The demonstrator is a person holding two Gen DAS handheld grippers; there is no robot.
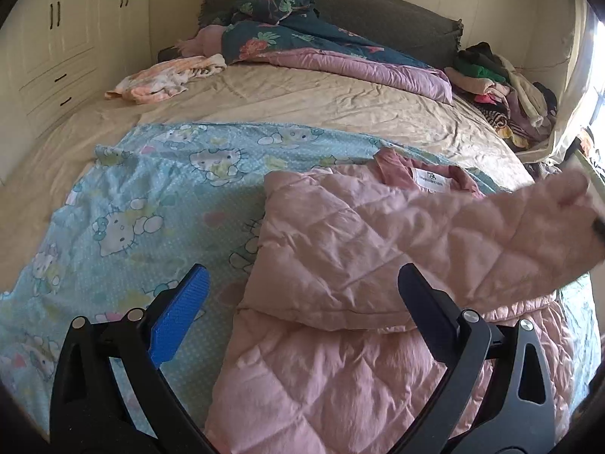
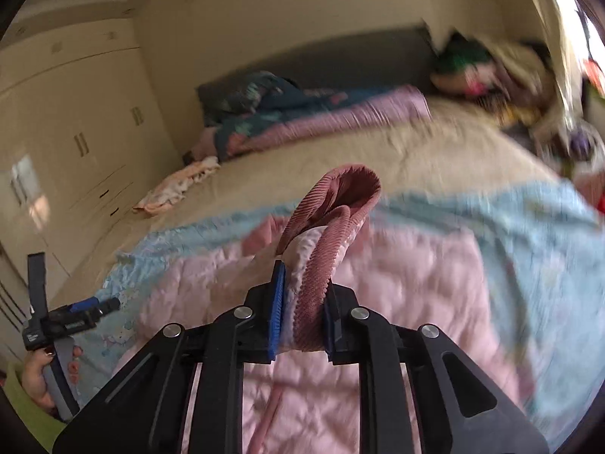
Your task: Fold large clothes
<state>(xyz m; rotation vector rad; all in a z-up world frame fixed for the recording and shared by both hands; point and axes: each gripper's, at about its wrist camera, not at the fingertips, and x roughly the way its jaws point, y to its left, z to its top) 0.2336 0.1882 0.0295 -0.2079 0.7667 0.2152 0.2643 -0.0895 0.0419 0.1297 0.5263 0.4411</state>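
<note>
A pink quilted jacket [image 1: 340, 265] lies on a light blue cartoon-print sheet [image 1: 143, 196] spread over the bed. One sleeve is folded across its body, and the other sleeve [image 1: 529, 219] is lifted toward the right edge. My left gripper [image 1: 302, 283] hovers open above the jacket's left side with nothing between its fingers. In the right wrist view my right gripper [image 2: 302, 302] is shut on the ribbed pink cuff [image 2: 332, 204] of that sleeve, held above the jacket [image 2: 397, 283]. The left gripper [image 2: 75, 314] shows at the far left in a person's hand.
The beige bedspread [image 1: 302, 102] carries a floral duvet [image 1: 302, 41] and grey headboard cushion at the back. A small peach garment [image 1: 162, 79] lies at back left, and a pile of clothes [image 1: 503, 90] at back right. White wardrobes [image 1: 56, 45] line the left wall.
</note>
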